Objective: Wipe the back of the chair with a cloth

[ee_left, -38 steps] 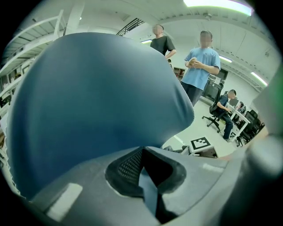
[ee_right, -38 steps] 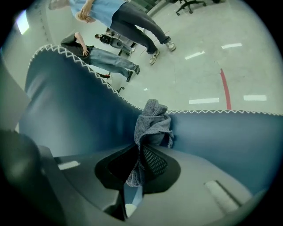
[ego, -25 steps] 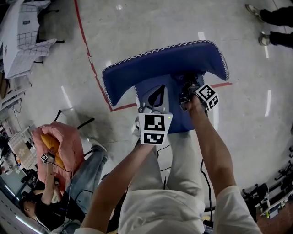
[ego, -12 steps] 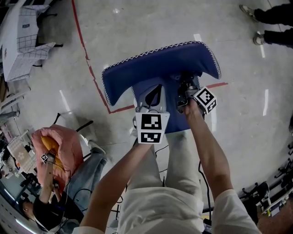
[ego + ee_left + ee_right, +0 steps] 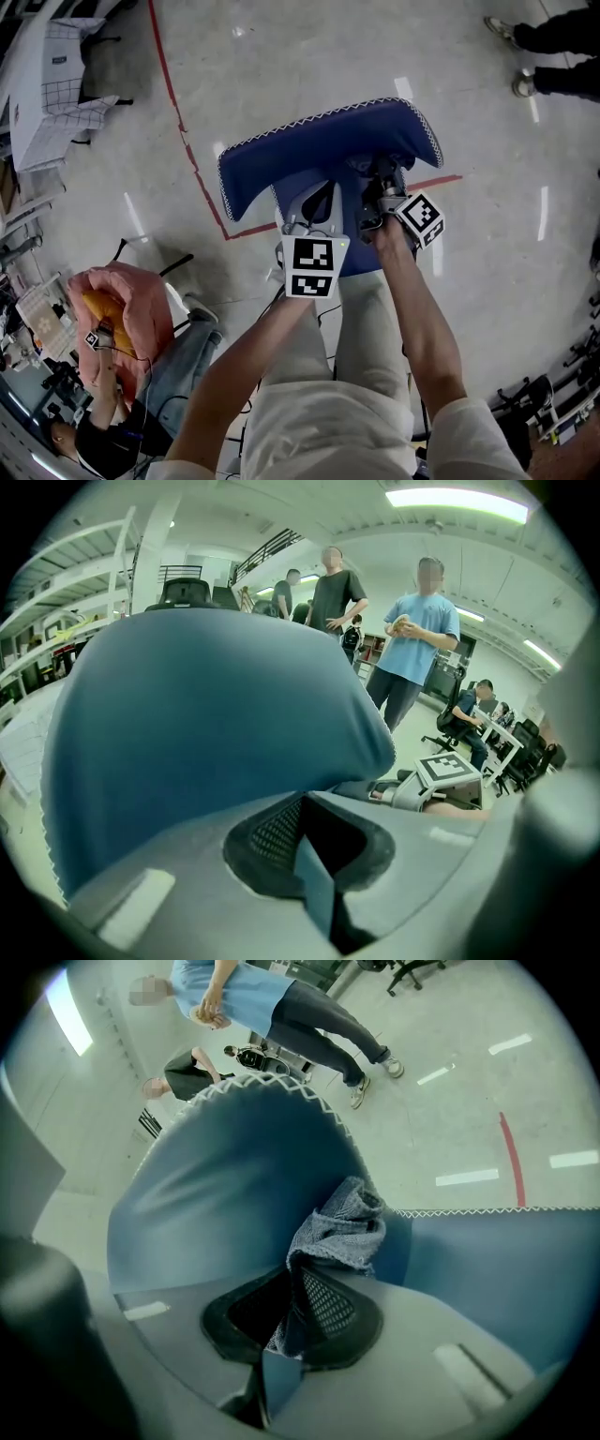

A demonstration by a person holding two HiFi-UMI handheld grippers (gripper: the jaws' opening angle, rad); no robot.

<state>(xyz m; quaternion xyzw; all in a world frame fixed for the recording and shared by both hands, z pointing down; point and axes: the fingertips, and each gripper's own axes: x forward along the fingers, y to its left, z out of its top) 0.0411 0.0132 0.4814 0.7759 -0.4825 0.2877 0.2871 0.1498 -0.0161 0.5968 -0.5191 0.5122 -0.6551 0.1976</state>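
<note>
Head view, looking steeply down: a person stands behind a blue chair back (image 5: pixel 319 150) edged with white zigzag stitching, a gripper in each hand and both reached forward to its near face. Right gripper (image 5: pixel 300 1288) – jaws closed tight on a grey cloth (image 5: pixel 342 1227), whose bunched free end stands out past the tips and lies against the blue fabric, just below the stitched top edge. Left gripper (image 5: pixel 305 817) – jaws drawn together with nothing between them, pointed at the broad blue surface that fills most of its view; whether the tips touch the fabric cannot be told. The two grippers sit side by side near the middle of the chair back, the right one's marker cube (image 5: pixel 448 771) showing at the edge of the left gripper view. Background: a red floor line (image 5: pixel 183 131) passing under the chair, and standing people (image 5: pixel 412 639) beyond it.
</note>
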